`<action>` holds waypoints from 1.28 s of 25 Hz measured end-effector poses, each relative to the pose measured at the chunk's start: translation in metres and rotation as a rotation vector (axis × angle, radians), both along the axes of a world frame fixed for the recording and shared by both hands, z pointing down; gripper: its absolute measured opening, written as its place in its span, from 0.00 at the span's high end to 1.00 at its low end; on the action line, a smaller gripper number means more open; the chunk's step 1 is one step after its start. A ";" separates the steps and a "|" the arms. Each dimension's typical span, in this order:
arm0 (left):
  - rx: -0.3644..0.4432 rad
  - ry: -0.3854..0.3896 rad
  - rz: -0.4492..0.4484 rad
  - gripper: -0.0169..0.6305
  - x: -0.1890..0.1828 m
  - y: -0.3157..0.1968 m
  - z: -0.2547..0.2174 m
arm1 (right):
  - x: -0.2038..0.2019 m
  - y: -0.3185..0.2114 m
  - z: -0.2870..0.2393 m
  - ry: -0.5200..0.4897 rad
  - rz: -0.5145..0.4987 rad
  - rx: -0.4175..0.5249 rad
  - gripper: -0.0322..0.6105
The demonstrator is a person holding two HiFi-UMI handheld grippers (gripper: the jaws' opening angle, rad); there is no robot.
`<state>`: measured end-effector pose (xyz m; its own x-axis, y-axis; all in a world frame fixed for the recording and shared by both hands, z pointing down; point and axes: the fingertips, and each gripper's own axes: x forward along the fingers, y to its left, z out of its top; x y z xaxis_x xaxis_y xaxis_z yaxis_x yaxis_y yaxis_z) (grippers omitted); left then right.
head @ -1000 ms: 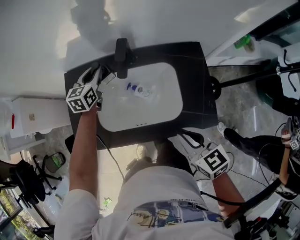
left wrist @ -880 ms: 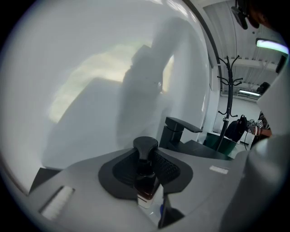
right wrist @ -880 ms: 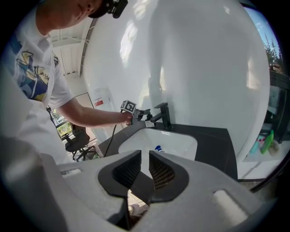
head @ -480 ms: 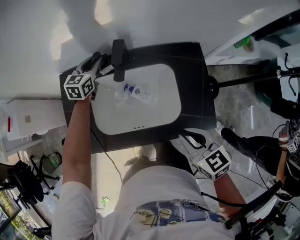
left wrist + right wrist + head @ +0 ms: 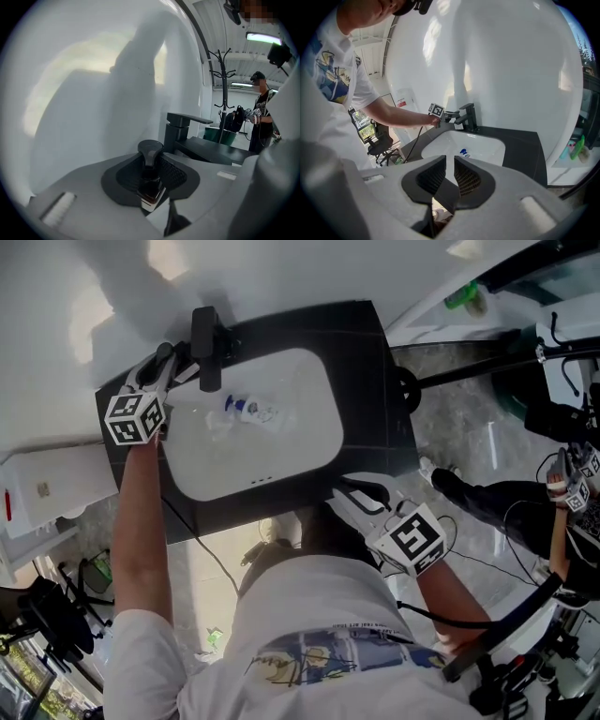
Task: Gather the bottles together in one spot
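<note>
A small dark bottle (image 5: 150, 180) with a black cap is clamped between the pads of my left gripper (image 5: 151, 176). In the head view that gripper (image 5: 172, 367) is at the back left corner of the black counter (image 5: 375, 399), just left of the black faucet (image 5: 204, 334). Whether the bottle's base rests on the counter is hidden. A bottle with a blue cap (image 5: 247, 410) lies in the white sink (image 5: 309, 437), also seen from the right gripper view as the blue-capped bottle (image 5: 464, 153). My right gripper (image 5: 361, 495) hangs off the counter's front edge, shut with nothing between its jaws (image 5: 445, 174).
A white cabinet (image 5: 47, 488) stands left of the counter. A green bottle (image 5: 464, 296) sits on a white ledge at the far right. Another person (image 5: 562, 512) with grippers stands at the right edge. A coat stand (image 5: 222, 93) rises beyond the faucet (image 5: 180, 129).
My left gripper has edged toward the wall at the counter's back left corner and rolled a little, still holding the dark bottle. The right gripper has stayed put.
</note>
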<state>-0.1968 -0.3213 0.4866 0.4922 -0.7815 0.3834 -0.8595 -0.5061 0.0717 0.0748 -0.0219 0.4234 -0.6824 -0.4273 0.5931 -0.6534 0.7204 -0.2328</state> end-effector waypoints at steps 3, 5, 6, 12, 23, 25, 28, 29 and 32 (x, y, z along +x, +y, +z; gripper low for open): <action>-0.010 0.002 -0.001 0.77 0.003 0.002 0.001 | 0.002 0.006 0.001 0.005 0.011 -0.002 0.86; -0.014 -0.003 -0.001 0.69 0.002 0.004 0.000 | 0.000 0.008 -0.001 0.004 0.016 0.002 0.86; -0.014 -0.006 -0.001 0.68 0.001 0.006 0.001 | 0.000 0.009 0.000 0.007 0.020 0.004 0.86; -0.010 -0.016 -0.049 0.65 -0.024 0.034 0.004 | -0.019 0.013 -0.004 -0.004 0.011 0.032 0.86; -0.051 0.035 -0.093 0.68 -0.030 0.121 0.006 | -0.044 0.034 -0.017 -0.029 -0.027 0.067 0.86; -0.065 0.052 -0.091 0.68 -0.026 0.141 0.008 | -0.048 0.040 -0.021 -0.043 -0.038 0.073 0.86; -0.104 0.093 -0.067 0.68 -0.003 0.169 0.015 | -0.044 0.052 -0.025 -0.048 -0.036 0.072 0.86; -0.119 0.109 -0.057 0.68 0.006 0.176 0.018 | -0.042 0.055 -0.026 -0.046 -0.032 0.073 0.86; -0.170 0.156 -0.040 0.68 0.026 0.193 0.029 | -0.043 0.060 -0.025 -0.044 -0.021 0.074 0.86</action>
